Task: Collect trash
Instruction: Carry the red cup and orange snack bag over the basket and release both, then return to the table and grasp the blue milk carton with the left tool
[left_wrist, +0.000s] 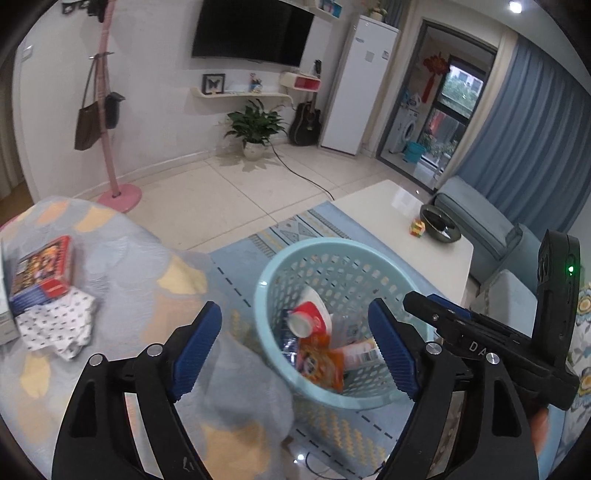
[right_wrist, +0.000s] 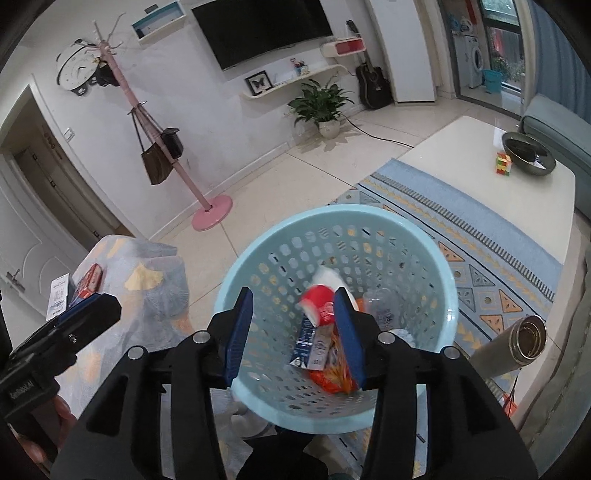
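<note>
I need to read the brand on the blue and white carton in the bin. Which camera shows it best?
The right wrist view: the blue and white carton lies unobstructed in the basket, its printed faces turned to the camera. The left wrist view shows only a dark blue sliver under the red cup.

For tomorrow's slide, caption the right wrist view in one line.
Open right hand-held gripper above light blue basket holding red cup, milk carton and orange wrapper.

Mouth of the pale blue basket (right_wrist: 448, 314) open from above, its floor crowded by a red cup (right_wrist: 317, 302), carton (right_wrist: 308, 343) and orange wrapper (right_wrist: 332, 376), patterned cushion (left_wrist: 147, 295) pressing its left rim, white table (left_wrist: 417, 229) just behind, bare floor tiles (left_wrist: 221, 192) beyond.
</note>
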